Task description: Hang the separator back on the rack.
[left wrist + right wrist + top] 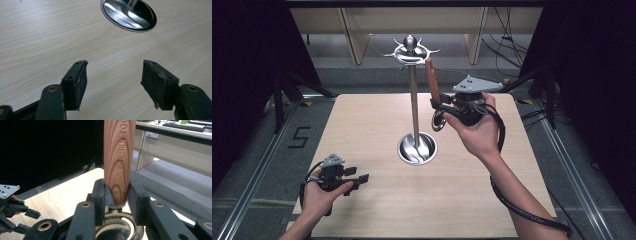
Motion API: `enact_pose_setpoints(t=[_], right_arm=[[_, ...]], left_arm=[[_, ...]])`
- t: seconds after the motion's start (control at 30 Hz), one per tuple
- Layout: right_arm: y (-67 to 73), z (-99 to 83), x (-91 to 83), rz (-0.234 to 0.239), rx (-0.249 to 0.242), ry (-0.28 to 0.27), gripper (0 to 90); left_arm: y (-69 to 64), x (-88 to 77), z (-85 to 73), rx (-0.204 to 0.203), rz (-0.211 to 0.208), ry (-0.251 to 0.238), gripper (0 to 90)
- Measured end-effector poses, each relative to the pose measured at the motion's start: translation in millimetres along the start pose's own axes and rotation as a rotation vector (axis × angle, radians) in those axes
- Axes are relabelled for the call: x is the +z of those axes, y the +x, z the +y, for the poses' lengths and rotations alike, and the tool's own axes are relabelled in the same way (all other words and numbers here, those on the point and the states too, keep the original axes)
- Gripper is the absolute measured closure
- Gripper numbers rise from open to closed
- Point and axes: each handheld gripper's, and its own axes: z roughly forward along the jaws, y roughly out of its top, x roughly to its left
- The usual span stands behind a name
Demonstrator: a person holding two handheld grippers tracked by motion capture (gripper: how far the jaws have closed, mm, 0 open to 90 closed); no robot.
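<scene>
Fingers (100, 195) of the right gripper (116, 197) pinch the lower end of a wooden handle (119, 157), just above the steel bowl of the ladle (438, 121) that hangs below them. It is held upright in the air beside the rack (414, 100), its handle top near the ring of hooks (411, 50). To hang it well, I'd say, raise it until the handle's end clears a hook, then settle it gently; whether the end has a loop I cannot tell. Left gripper (343, 176) waits low over the worktop (377, 210), fingers (76, 85) spread wide with nothing between. Nothing lies in the rack's base dish (128, 15).
</scene>
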Motion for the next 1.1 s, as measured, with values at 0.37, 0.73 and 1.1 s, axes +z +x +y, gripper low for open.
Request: enact_pose_setpoints(t=[0.37, 0.73, 1.1], right_arm=[[3.2, 0.7, 7.1, -0.008, 0.042, 0.007, 69.7], [5.9, -1.1, 13.3, -0.022, 0.046, 0.003, 69.6], [6.2, -4.1, 15.1, -0.023, 0.037, 0.007, 68.3]], left_arm=[[0.1, -0.2, 0.1, 0.003, 0.0, 0.0, 36.4], [0.0, -0.4, 0.2, 0.004, -0.001, -0.001, 36.3], [0.2, -0.3, 0.3, 0.004, -0.002, -0.002, 36.3]])
